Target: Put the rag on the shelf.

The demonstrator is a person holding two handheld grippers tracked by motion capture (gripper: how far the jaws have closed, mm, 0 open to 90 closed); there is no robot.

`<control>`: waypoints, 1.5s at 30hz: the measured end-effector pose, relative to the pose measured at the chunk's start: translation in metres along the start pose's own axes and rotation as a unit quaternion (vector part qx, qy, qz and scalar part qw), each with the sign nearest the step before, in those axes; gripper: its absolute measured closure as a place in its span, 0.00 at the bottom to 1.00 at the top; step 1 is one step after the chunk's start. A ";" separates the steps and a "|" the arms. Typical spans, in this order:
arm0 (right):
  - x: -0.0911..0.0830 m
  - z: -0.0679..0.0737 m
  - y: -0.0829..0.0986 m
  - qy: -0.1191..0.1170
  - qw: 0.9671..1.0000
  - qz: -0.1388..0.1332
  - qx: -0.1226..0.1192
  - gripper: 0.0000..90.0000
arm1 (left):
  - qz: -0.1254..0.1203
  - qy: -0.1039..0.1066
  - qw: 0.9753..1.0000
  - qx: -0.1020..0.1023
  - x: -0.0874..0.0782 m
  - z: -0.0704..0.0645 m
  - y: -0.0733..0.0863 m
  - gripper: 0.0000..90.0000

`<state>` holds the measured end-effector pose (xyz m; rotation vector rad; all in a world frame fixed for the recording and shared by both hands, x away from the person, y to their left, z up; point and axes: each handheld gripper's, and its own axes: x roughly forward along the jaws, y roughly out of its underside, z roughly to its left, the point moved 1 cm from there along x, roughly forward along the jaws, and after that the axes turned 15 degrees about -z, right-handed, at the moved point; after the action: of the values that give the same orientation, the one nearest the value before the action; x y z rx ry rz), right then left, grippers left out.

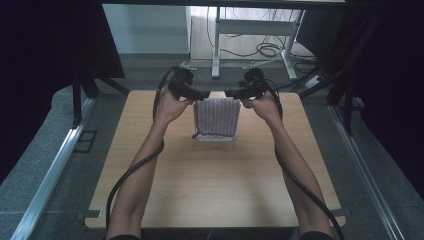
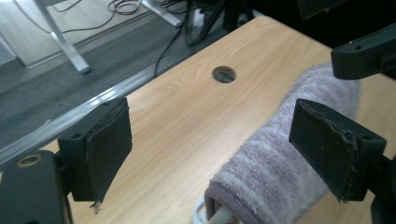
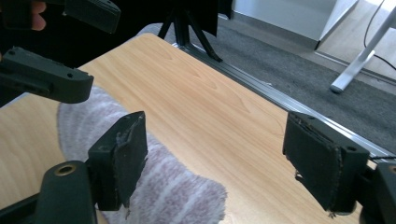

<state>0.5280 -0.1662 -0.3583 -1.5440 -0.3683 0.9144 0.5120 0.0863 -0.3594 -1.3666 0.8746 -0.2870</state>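
Note:
A folded grey-mauve striped towel lies on the far middle of the wooden table. My left gripper hovers at the towel's far left corner and my right gripper at its far right corner, tips pointing at each other. In the left gripper view the left gripper is open, with the towel's folded edge under its right jaw. In the right gripper view the right gripper is open over bare wood, the towel by its left jaw. Neither holds anything.
A round cable hole sits in the table near its far edge. Behind the table are grey floor, a white desk frame and loose cables. Dark curtains and black stands flank both sides. A metal rail runs along the left.

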 end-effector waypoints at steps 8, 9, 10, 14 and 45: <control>-0.013 0.015 0.008 -0.019 1.000 0.007 -0.013 0.18 | 0.004 0.009 1.000 0.014 -0.017 -0.011 0.011 0.14; -0.015 0.016 0.010 -0.020 1.000 0.007 -0.015 0.17 | 0.004 0.010 1.000 0.019 -0.019 -0.012 0.013 0.14; -0.017 0.018 0.011 -0.019 1.000 0.008 -0.017 0.16 | 0.002 0.011 1.000 0.022 -0.022 -0.014 0.016 0.14; -0.026 0.026 0.021 -0.018 0.999 0.014 -0.024 0.15 | 0.004 0.019 0.999 0.026 -0.029 -0.019 0.027 0.14; -0.078 0.052 0.079 -0.037 0.998 0.025 -0.037 0.12 | -0.015 0.041 0.999 0.029 -0.083 -0.056 0.088 0.13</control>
<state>0.4193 -0.2010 -0.4036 -1.5965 -0.4229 1.0089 0.3926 0.1194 -0.4074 -1.3229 0.9066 -0.3906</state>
